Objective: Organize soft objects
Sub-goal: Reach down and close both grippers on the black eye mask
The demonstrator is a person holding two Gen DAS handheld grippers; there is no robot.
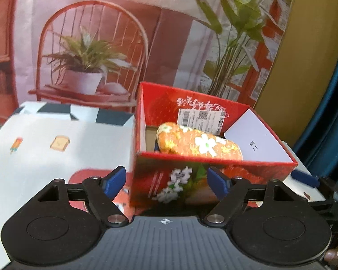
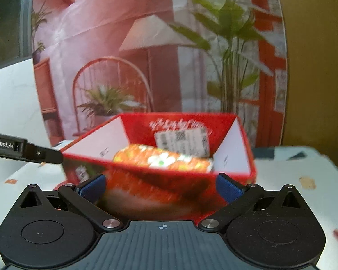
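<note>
Red box [image 1: 191, 180] on table: one orange floral soft roll [image 1: 198, 144] inside.
Left gripper [image 1: 166, 181] and right gripper [image 2: 161, 187] both released, nothing grasped.

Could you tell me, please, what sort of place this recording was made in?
Probably a staged tabletop set, not a real living room: a printed backdrop of a chair and plants hangs behind a table with a cartoon-patterned cloth, where a red box stands.

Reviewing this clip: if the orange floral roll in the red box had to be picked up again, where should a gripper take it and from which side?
Grip the orange floral roll across its narrow middle, coming from above. It lies on its side, long axis slanting across the red box, and the box walls block any level approach. Both the left gripper and right gripper stand open outside the near wall.
</note>
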